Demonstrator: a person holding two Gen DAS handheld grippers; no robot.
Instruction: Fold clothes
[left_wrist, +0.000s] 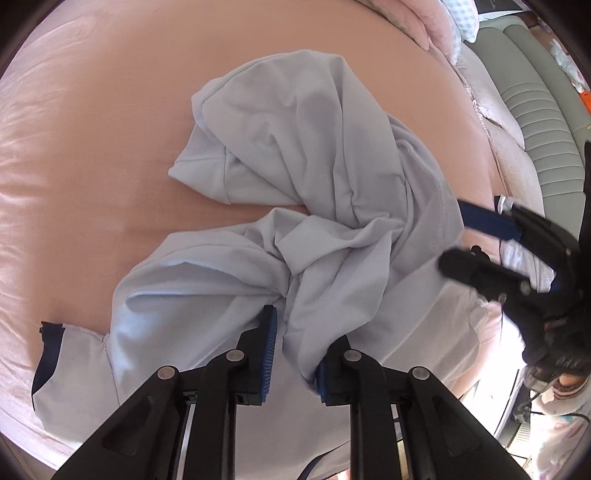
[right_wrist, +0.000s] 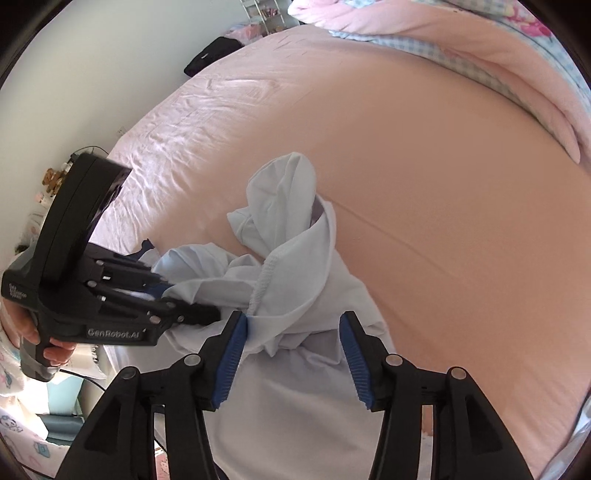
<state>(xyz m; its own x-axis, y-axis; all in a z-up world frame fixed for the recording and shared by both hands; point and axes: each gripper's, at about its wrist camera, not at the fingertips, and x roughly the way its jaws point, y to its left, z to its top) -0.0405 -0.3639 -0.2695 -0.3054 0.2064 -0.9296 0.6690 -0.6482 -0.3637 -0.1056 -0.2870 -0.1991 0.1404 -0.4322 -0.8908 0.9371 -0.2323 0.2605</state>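
The left gripper (left_wrist: 295, 343) points steeply down at the pale blue garment (left_wrist: 303, 206), which lies crumpled on the pink bedsheet (left_wrist: 92, 147). Its jaws stand close together with a twisted fold of the cloth pinched between the blue pads (left_wrist: 269, 350). A person's hand (right_wrist: 51, 345) grips its black handle, seen from the right wrist camera just left of the garment.

The right gripper (right_wrist: 293, 350) also tilts downward over the garment's near end. Its jaws are apart; bunched cloth sits between them, touching the left pad but clear of the right one.

Beyond the garment, at the far edge of the sheet, a rolled pink-and-checked quilt (right_wrist: 480, 62) lies across the bed. Far left of the garment a dark item (right_wrist: 210, 55) rests at the bed's corner. A dark blue trim piece (left_wrist: 48, 354) shows at the garment's left end.
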